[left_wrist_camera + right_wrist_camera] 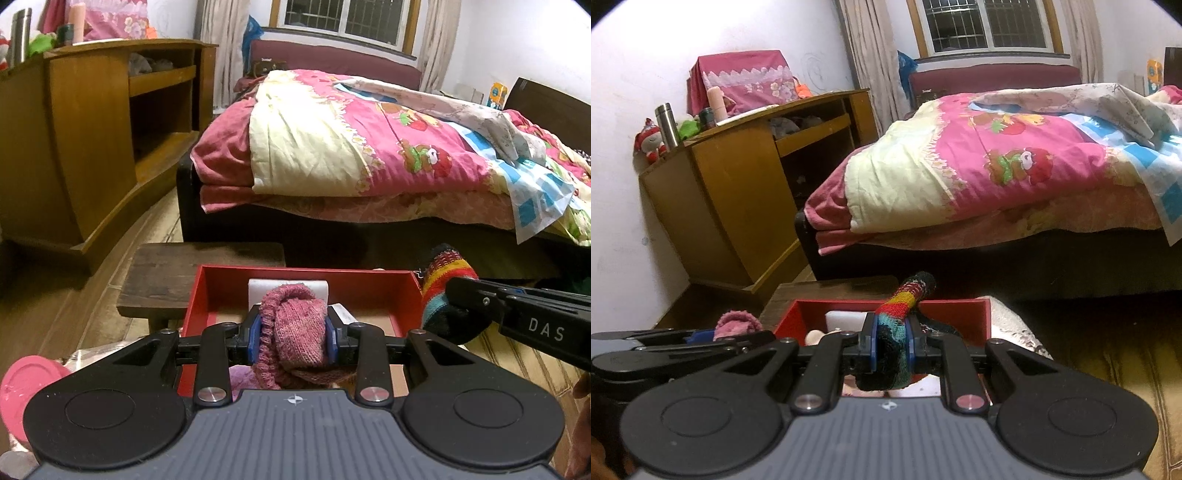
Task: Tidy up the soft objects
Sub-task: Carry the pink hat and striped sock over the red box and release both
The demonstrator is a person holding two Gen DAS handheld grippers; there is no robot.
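The fingers [256, 334] of the left gripper [293, 334] pinch a bunched pink knit sock [295, 325], while the right gripper [891, 350] clamps a rainbow-striped sock [897, 332] whose end curls up past its tips. Beyond both lies a quilt-covered bed [369, 147]. Just ahead, below the fingers, an open red box [221, 284] sits by a low wooden table [166, 273].

"DAS" on right gripper [448, 295]
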